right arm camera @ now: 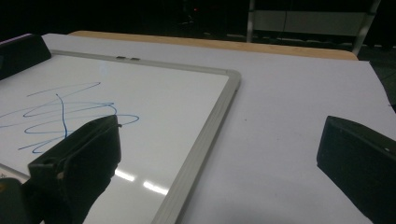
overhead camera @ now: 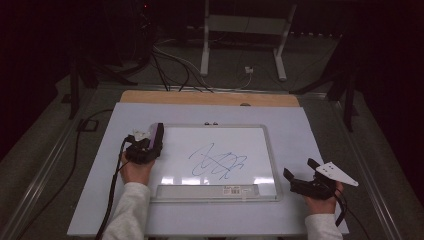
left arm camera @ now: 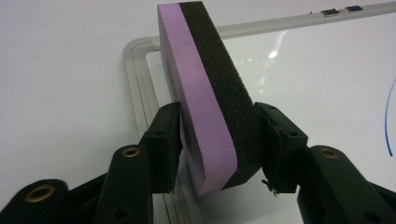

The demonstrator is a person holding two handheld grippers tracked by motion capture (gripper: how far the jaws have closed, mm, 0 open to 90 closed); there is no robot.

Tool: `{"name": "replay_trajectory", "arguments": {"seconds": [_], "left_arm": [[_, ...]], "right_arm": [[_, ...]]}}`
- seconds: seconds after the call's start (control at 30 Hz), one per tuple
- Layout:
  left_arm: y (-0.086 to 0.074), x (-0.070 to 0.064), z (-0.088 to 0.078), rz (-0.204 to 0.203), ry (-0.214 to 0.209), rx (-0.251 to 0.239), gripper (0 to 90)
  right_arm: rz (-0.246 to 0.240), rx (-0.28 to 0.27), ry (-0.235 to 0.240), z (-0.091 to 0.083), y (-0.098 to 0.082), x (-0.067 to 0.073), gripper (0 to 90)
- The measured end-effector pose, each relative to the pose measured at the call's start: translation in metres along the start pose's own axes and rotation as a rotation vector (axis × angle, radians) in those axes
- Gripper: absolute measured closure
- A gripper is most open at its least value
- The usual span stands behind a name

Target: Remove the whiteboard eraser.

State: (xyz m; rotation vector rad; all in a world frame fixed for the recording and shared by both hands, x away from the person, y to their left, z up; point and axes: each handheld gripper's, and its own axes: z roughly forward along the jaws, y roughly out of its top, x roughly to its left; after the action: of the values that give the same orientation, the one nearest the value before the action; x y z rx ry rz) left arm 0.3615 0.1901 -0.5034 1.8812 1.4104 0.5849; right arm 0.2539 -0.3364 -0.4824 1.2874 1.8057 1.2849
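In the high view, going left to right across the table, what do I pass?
Left gripper holding the eraser → blue scribble on the whiteboard → right gripper with its fingers open, resting beside the board.

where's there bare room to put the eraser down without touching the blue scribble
Bare board lies left of the blue scribble, toward the eraser in the left tool. The white tabletop between the whiteboard frame and the right tool is bare too. The board's middle is crowded with ink.
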Motion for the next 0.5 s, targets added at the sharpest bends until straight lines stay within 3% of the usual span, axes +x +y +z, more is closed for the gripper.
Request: {"name": "replay_trajectory", "arguments": {"seconds": [0.3,0.5], "left_arm": [[0.001,0.0038,-0.0021,-0.025,0.027,0.002,62.4],[0.0015,0.0052,-0.0026,-0.034,0.023,0.0,64.2]], "right_arm": [[0.003,-0.003,0.0,-0.0007,0.0002,0.0,0.2],[0.003,-0.003,0.0,-0.0008,0.0002,0.0,0.2]]}}
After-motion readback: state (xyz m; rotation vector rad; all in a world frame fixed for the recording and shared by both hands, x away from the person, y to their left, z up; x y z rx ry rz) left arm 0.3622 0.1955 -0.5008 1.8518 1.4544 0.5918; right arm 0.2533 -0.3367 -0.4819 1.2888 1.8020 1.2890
